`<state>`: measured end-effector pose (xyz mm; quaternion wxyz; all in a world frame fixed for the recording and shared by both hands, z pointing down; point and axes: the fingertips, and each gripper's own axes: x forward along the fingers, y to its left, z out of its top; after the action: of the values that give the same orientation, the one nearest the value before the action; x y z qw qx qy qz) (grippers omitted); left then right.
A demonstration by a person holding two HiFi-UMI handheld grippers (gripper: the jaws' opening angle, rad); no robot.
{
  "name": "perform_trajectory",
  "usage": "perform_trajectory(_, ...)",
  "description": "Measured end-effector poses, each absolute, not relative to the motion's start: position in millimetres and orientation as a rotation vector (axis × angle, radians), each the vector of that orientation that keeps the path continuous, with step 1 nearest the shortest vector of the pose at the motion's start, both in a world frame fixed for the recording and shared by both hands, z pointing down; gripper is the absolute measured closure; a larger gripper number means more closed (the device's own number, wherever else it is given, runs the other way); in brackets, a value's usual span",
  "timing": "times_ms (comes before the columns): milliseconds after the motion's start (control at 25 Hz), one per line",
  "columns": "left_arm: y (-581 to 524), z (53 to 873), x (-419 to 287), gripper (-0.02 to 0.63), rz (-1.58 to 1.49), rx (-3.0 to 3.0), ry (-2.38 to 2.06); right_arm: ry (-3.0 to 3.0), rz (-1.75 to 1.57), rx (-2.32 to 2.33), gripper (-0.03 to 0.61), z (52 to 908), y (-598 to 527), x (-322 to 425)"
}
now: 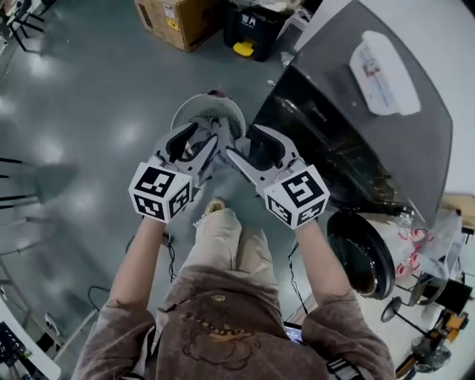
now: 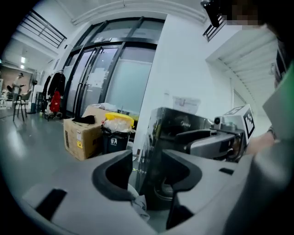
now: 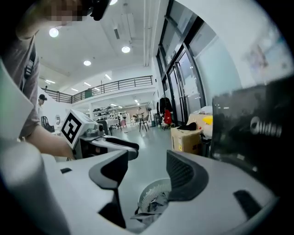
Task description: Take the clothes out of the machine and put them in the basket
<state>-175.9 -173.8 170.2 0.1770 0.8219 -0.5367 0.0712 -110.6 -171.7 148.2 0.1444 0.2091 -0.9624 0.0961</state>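
Head view: the person holds both tools up in front of the body, over the grey glossy floor (image 1: pixel 89 111). The left hand-held gripper (image 1: pixel 204 148) and the right hand-held gripper (image 1: pixel 249 152) sit side by side, tips angled toward each other, each with its jaws spread. Just beyond and below them stands the round white slatted plastic basket (image 1: pixel 185 111), with crumpled grey clothes (image 1: pixel 208 130) inside. To the right is the dark, glossy front-loading washing machine (image 1: pixel 371 133), its round black door (image 1: pixel 361 256) swung open toward the person. A flat white packet (image 1: pixel 382 70) lies on top of it. A brown cardboard box (image 1: pixel 178 22) and a black bin with a yellow patch (image 1: pixel 252 30) stand farther off.

Left gripper view: the jaws stand apart with an open gap between the pads. Through the gap the machine's dark front shows. Low in the gap lies a scrap of pale cloth, beneath the pads rather than pinched by them. The right hand-held gripper shows at the right.

Right gripper view: these jaws are also spread, with nothing pressed between the pads. Below the gap sits the basket with the clothes in it. The left hand-held gripper shows at the left, and the machine fills the right edge.
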Motion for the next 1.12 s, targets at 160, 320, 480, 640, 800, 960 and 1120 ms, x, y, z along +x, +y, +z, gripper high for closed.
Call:
perform_trajectory(160,-170,60,-162,0.422,0.196,2.383,-1.457,-2.785,0.294,0.643,0.311,44,-171,-101)
perform_trajectory(320,-164,-30,-150,0.419,0.183,2.434,-1.378,-2.794,0.322,0.719,0.318,-44,-174,-83)
perform_trajectory(480,-164,-88,-137,0.416,0.145,2.492,-1.29,-2.792,0.348,0.829,0.319,-100,-177,-61)
perform_trajectory(640,-163,-114,-124,0.414,0.1,2.552,-1.216,-2.767,0.368,0.942,0.328,-117,-175,-39)
perform_trajectory(800,-175,-123,-113,0.405,0.078,2.606,-1.14,-2.76,0.364,1.049,0.331,-121,-181,-16)
perform_trajectory(960,-188,-128,-107,0.399,0.056,2.629,-1.106,-2.755,0.359,1.158,0.335,-127,-188,4)
perform_trajectory(1120,-196,-127,-108,0.415,0.053,2.634,-1.105,-2.765,0.355,1.244,0.377,-133,-192,17)
